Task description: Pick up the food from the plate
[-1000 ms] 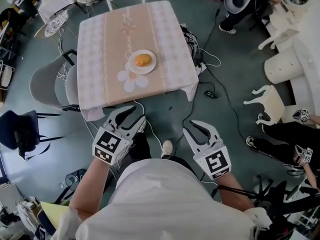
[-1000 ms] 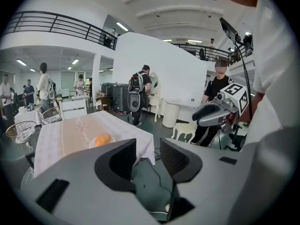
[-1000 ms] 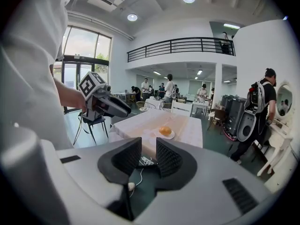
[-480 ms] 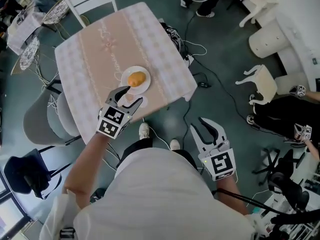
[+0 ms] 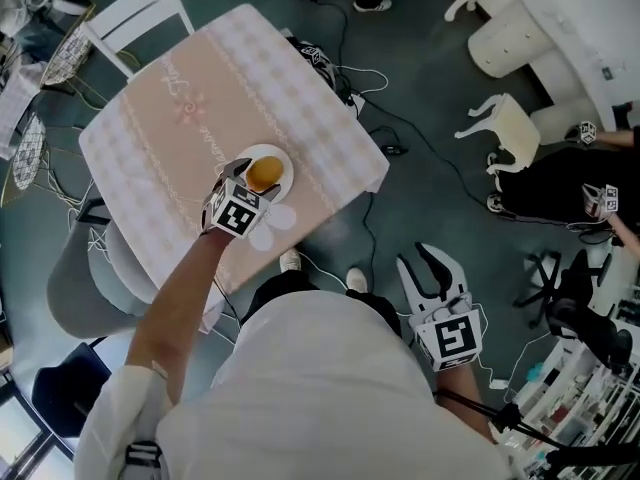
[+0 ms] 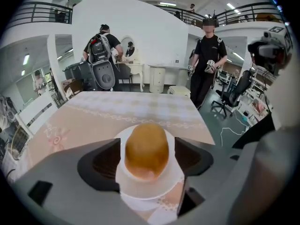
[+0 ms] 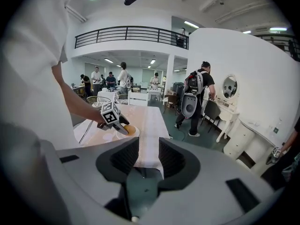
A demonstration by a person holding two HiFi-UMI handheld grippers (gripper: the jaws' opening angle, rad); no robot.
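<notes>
A golden bun (image 5: 263,174) lies on a small white plate (image 5: 285,161) near the front edge of the table (image 5: 170,108). My left gripper (image 5: 250,182) has reached over the plate. In the left gripper view the bun (image 6: 146,146) sits between the two jaws, a narrow gap shows on each side, and the jaws are opening. The plate rim (image 6: 151,194) shows below the bun. My right gripper (image 5: 433,271) hangs off the table above the floor. Its jaws are opening with nothing between them, as the right gripper view (image 7: 148,156) shows.
The table wears a pink patterned cloth with a flower-shaped mat (image 5: 275,220) by the plate. A white chair (image 5: 125,13) stands at the far side, a grey chair (image 5: 75,288) at the left. Cables (image 5: 400,133) cross the floor, and people stand around the room.
My left gripper has travelled forward from beside my body to the plate, and its jaws now flank the bun. The right gripper stayed low at the right. Both pairs of jaws stand wider.
</notes>
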